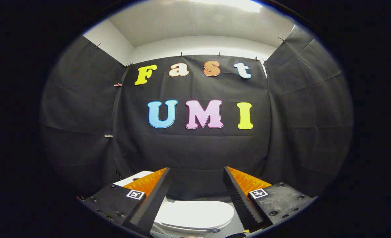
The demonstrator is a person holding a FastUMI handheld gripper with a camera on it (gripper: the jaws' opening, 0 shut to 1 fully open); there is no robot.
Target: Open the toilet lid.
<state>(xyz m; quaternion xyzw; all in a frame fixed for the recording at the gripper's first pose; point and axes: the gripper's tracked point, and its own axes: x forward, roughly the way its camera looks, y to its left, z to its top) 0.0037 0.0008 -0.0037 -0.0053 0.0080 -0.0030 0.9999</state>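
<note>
Lid (195, 215): white, lying flat and closed on the toilet, seen low between the two fingers of the claw (195, 198), at about 6 o'clock from the fingertips and below them. The rounded front edge faces toward 3–4 o'clock; a thin seam is visible under that edge. The hinge end cannot be made out.

Tank (134, 178): a white flat top is glimpsed at 10 o'clock from the lid, mostly hidden behind the left finger.

Claw: released, fingers spread wide, nothing held and nothing touched. It is held above the lid and well apart from it, aimed at the cloth wall (195, 152) rather than down.

Step judged in hand: approach; task not yet begun.

Notes for doing it well:
- The claw is to be tipped down so that the front rim sits between the fingers.
- One finger is best slid under the rim at the seam, the other kept on top, then closed lightly.
- The lift should be swung in an arc about the hinge, not pulled straight up, or the rim is likely to slip out.
</note>
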